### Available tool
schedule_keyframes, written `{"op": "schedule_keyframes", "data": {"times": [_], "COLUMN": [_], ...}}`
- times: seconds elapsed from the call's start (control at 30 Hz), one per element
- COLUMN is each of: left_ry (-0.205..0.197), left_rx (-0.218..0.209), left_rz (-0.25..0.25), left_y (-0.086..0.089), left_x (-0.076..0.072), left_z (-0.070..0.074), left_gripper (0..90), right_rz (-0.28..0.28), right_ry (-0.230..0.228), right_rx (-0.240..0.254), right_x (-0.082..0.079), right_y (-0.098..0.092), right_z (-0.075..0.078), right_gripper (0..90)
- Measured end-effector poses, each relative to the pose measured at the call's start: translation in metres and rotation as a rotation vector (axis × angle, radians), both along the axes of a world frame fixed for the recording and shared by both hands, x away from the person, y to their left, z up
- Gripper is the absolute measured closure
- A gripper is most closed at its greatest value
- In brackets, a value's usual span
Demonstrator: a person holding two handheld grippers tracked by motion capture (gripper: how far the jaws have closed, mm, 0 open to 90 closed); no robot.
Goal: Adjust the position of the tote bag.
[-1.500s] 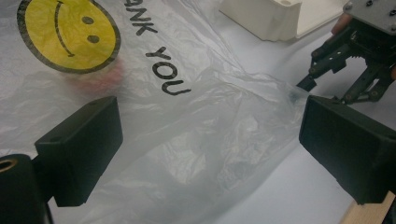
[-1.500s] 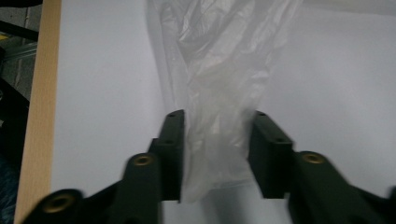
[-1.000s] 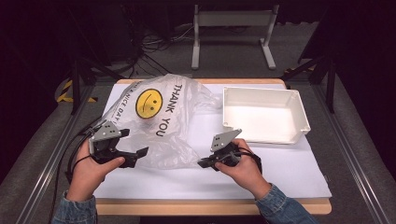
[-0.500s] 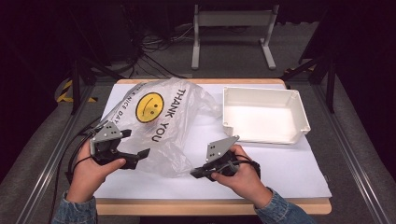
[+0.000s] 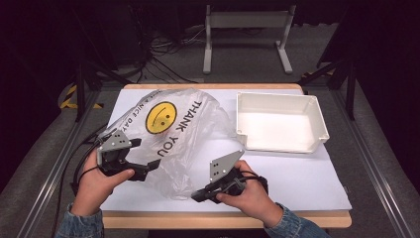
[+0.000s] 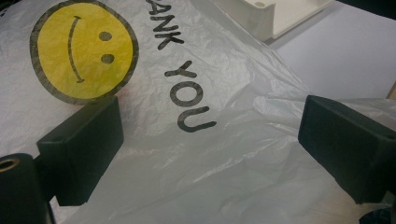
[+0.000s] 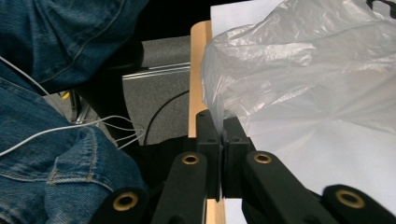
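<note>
A clear plastic bag [image 5: 183, 129] printed with a yellow smiley and "THANK YOU" lies crumpled on the left half of the table. My left gripper [image 5: 147, 170] rests at the bag's left side. In the left gripper view, that gripper [image 6: 210, 123] has its jaws wide apart, with the bag [image 6: 224, 168] spread beneath and between them and no pad pressing on it. My right gripper [image 5: 196, 196] sits at the bag's near right corner, close to the front edge. In the right gripper view, this gripper [image 7: 220, 123] is shut, pinching the bag's edge [image 7: 303, 60].
A white rectangular tray [image 5: 317, 119] stands empty at the back right, and its corner [image 6: 261, 18] shows in the left gripper view. White paper [image 5: 297, 178] covers the tabletop. The wooden front edge [image 7: 196, 70] lies right under the right gripper, with a denim-clad leg [image 7: 56, 154] beyond it.
The right gripper has moved left and toward the table's front edge, drawing the bag's near corner with it. The left gripper has stayed in place.
</note>
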State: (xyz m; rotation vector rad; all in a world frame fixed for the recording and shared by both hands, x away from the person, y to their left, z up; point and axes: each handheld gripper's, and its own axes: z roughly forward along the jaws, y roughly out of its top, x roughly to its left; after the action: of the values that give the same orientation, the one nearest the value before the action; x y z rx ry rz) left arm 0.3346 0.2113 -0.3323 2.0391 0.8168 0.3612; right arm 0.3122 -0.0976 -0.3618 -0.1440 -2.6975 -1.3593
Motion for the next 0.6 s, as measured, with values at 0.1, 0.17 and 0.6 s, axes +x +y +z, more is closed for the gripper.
{"op": "schedule_keyframes", "data": {"times": [0.1, 0.17, 0.6], "left_ry": [0.005, 0.001, 0.002], "left_rx": [0.002, -0.004, -0.005], "left_rz": [0.001, 0.004, 0.015], "left_y": [0.000, 0.000, 0.003], "left_x": [0.000, 0.000, 0.000], "left_z": [0.000, 0.000, 0.001], "left_gripper": [7.4, 7.4, 7.4], "right_rz": [-0.003, -0.020, -0.183], "right_ry": [0.000, -0.004, -0.077], "right_rx": [0.007, 0.000, 0.045], "right_x": [0.002, 0.005, 0.018], "right_y": [-0.001, -0.004, -0.038], "right_z": [0.001, 0.001, 0.040], "right_gripper": [88.5, 83.9, 29.7]}}
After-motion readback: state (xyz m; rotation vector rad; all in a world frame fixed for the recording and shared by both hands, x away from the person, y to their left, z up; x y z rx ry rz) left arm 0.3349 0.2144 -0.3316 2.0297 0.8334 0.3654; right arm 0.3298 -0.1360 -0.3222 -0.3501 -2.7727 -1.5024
